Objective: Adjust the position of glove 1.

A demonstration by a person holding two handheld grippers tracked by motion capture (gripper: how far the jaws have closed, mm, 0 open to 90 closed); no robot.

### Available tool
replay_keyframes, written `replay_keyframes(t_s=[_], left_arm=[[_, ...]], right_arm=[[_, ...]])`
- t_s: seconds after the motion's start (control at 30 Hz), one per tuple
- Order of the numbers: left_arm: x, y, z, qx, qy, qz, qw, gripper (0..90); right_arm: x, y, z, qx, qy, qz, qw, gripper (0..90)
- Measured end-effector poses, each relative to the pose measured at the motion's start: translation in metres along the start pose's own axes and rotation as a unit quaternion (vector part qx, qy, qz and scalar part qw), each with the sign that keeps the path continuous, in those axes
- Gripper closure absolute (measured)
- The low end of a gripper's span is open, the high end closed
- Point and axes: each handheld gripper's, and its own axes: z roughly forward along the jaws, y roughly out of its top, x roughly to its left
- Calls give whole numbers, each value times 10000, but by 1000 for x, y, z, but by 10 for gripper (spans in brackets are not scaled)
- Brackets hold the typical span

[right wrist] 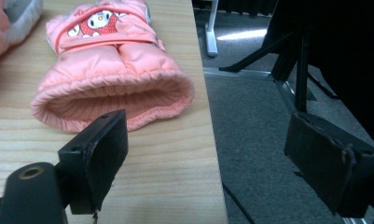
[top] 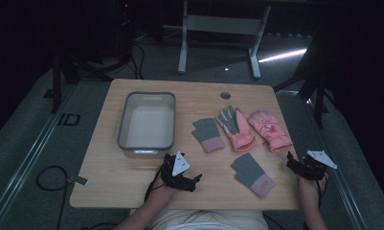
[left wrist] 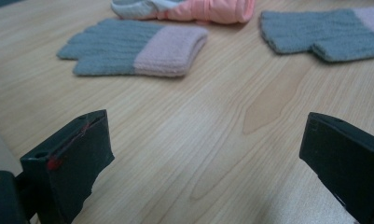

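Observation:
Two grey knit gloves with pink cuffs lie on the wooden table (top: pixel 132 182), one mid-table (top: pixel 208 134) and one nearer the front (top: pixel 252 174). Beside them rest two pink padded gloves, one palm-up with a grey palm (top: pixel 235 128), the other (top: pixel 270 130) with a cartoon print. My left gripper (top: pixel 182 171) hovers open near the front edge, short of the grey gloves (left wrist: pixel 133 46) (left wrist: pixel 324 32). My right gripper (top: pixel 299 165) is open at the table's right edge, just behind the cuff of the printed pink glove (right wrist: pixel 114 79). Both hold nothing.
A grey plastic bin (top: pixel 124 123) stands on the table's left half, with nothing visible inside. A round cable hole (top: pixel 225 95) is near the far edge. Grey carpet (right wrist: pixel 250 154) drops off beyond the right edge. Cables (top: pixel 48 179) trail on the floor at the left.

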Motion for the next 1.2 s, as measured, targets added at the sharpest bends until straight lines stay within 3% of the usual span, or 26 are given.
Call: replay_keyframes(t_s=[0.13, 0.27, 0.37, 0.63, 0.9, 1.1, 1.2], left_arm=[[0, 1, 1, -38, -32, 31, 10000, 19], [0, 0, 0, -123, 20, 17, 9999, 19], [-1, 0, 1, -99, 41, 19, 9999, 19], [-2, -1, -1, -196, 74, 90, 9997, 19], [-3, -1, -2, -234, 88, 148, 9996, 19], [-4, -1, -2, -252, 96, 177, 9995, 19], [-5, -1, -3, -269, 114, 191, 9994, 19]], right_arm=[[4, 0, 0, -19, -140, -187, 9997, 132], [4, 0, 1, 8, -170, -163, 9997, 135], [8, 1, 2, 75, -269, -364, 9989, 135], [9, 2, 6, 314, -239, -440, 9983, 114], [2, 5, 6, 496, 101, -11, 9987, 118], [2, 9, 4, 543, 180, -58, 9983, 118], [1, 18, -1, 461, 294, 45, 9985, 116]])
